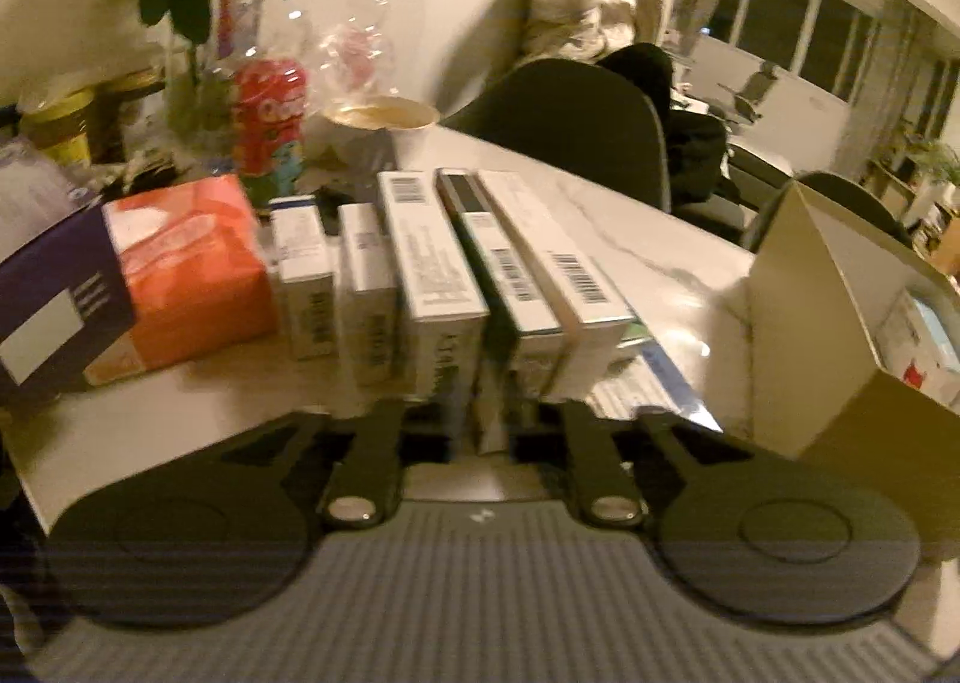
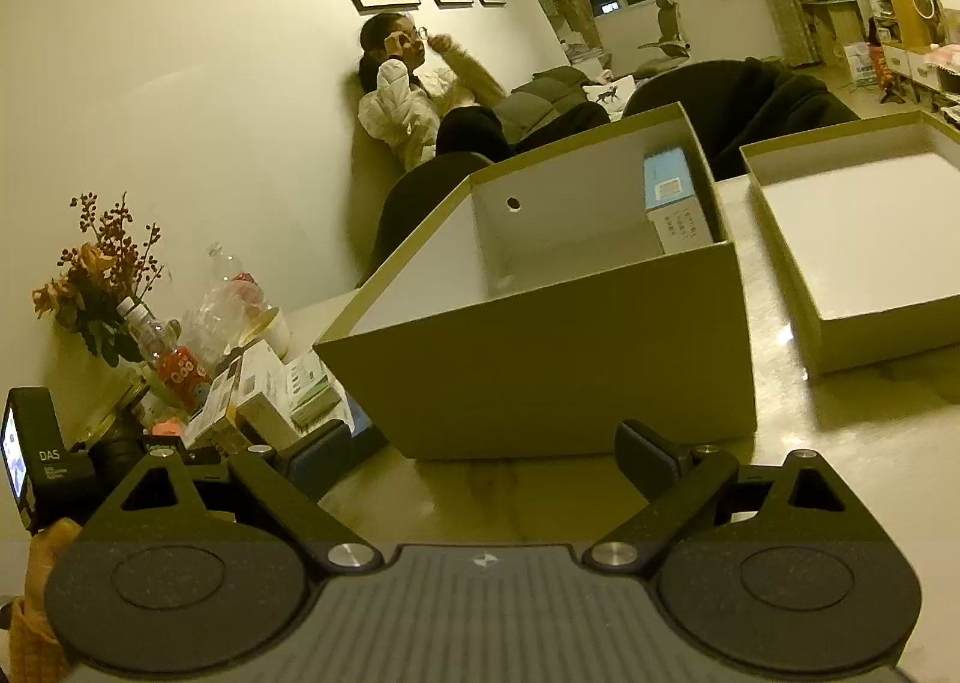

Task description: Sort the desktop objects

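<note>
In the left wrist view, several white cartons with barcodes stand in a row on the marble table. My left gripper has its fingers close around the near end of a dark-topped carton in the middle of the row, seemingly shut on it. The open beige box stands to the right. In the right wrist view, my right gripper is open and empty above the table, just in front of the beige box, which holds a blue-white carton.
An orange tissue pack and a purple box lie left of the row. Bottles, a red snack pack, a cup and flowers crowd the back left. The box lid lies right of the box. A seated person is behind the table.
</note>
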A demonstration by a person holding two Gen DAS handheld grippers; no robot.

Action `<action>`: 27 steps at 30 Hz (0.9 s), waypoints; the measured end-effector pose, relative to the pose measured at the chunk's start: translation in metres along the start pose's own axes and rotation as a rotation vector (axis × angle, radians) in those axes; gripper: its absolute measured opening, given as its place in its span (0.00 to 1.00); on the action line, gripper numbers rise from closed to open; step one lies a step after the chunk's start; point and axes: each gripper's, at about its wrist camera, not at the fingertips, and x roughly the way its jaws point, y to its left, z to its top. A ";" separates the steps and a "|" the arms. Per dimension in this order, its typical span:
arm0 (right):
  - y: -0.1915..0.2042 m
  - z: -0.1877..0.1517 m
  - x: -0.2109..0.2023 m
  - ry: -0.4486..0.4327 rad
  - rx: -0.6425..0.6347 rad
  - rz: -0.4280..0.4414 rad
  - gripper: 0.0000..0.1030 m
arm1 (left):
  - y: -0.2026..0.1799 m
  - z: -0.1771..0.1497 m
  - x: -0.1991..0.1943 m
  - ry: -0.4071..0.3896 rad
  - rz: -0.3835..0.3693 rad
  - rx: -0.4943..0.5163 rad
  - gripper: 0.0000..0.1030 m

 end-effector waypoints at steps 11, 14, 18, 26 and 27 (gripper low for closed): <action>0.012 0.013 0.001 0.017 -0.013 0.004 0.93 | -0.017 0.004 0.019 0.022 0.036 -0.018 0.28; 0.012 0.012 0.002 0.021 -0.011 0.003 0.93 | -0.016 0.003 0.023 0.026 0.057 -0.032 0.21; 0.015 0.010 0.003 0.028 -0.013 0.011 0.93 | -0.013 0.001 0.017 0.010 0.084 -0.033 0.18; 0.024 0.005 0.005 0.043 -0.019 0.032 0.93 | -0.004 -0.001 -0.002 -0.006 0.076 -0.024 0.16; 0.025 0.004 0.006 0.045 -0.020 0.034 0.93 | -0.003 -0.001 -0.007 -0.012 0.072 -0.026 0.16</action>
